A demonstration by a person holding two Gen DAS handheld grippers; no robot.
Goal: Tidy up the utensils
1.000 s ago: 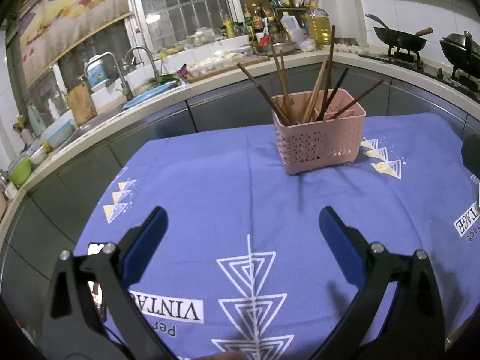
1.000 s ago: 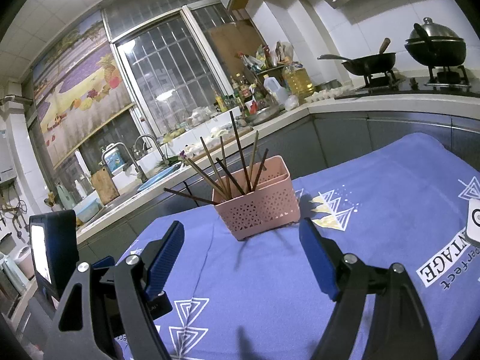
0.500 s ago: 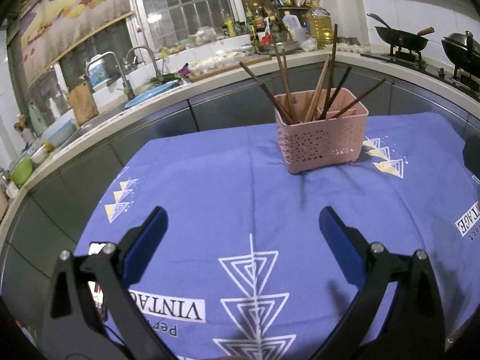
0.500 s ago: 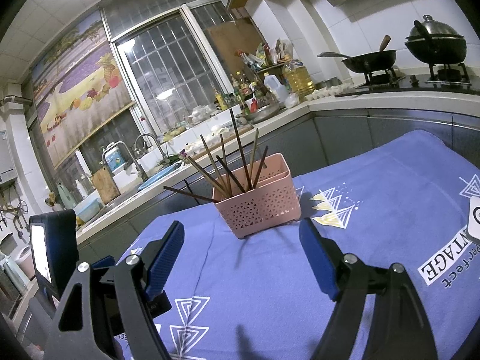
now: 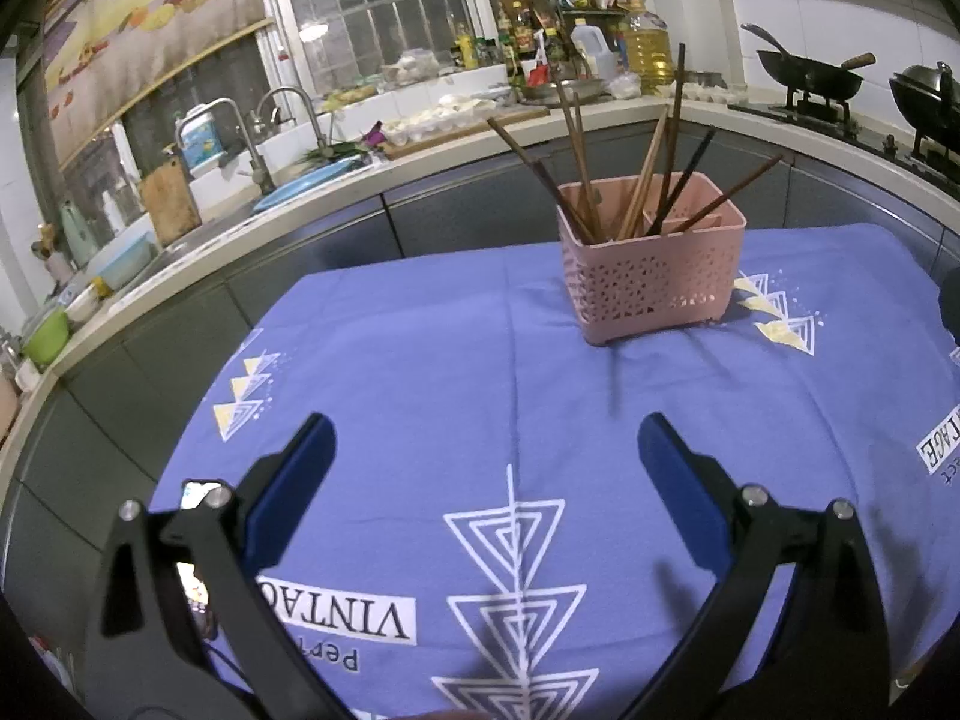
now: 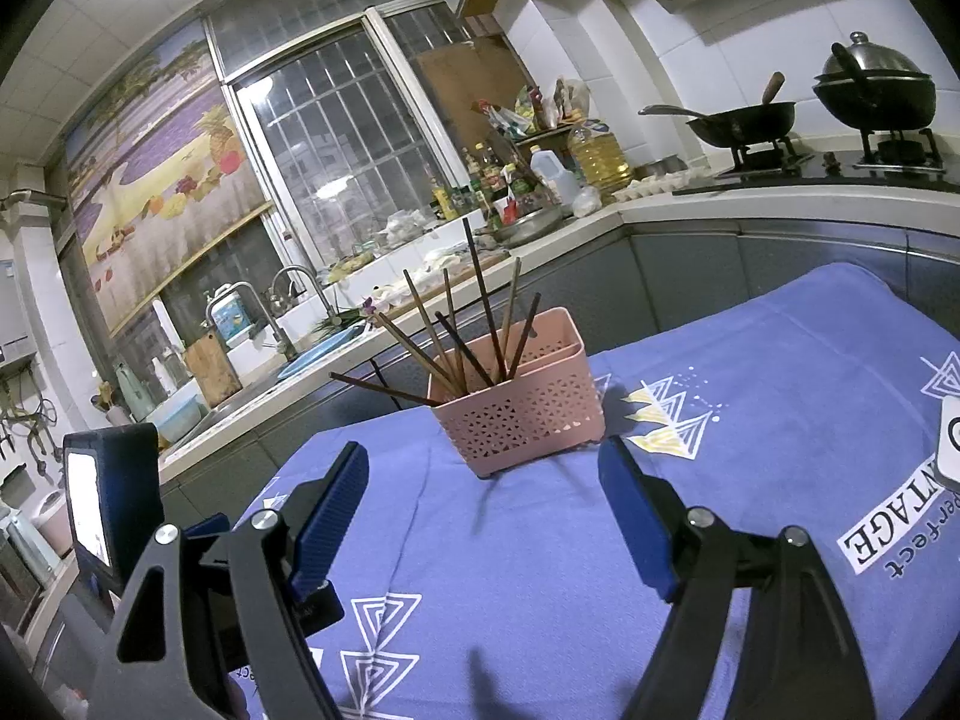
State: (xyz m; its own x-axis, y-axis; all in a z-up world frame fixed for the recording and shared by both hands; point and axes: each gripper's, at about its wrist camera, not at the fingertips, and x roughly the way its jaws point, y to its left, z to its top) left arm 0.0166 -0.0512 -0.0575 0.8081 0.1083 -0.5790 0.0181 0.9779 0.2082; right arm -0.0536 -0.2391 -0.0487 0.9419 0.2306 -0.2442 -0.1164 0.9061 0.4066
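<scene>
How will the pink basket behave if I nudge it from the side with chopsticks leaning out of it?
The pink basket looks like thin perforated plastic, so probably light; on the blue cloth it may slide or drag the fabric. The chopsticks stand loose and splayed, so they would likely shift or rattle. Several lean outward, which could encourage tipping.

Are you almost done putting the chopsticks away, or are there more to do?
It looks nearly done. All the chopsticks I can see stand in the pink basket, leaning in different directions. None lie on the blue tablecloth. Nothing is in hand: the left gripper and right gripper are both open and empty. At most, straightening the chopsticks is left.
</scene>
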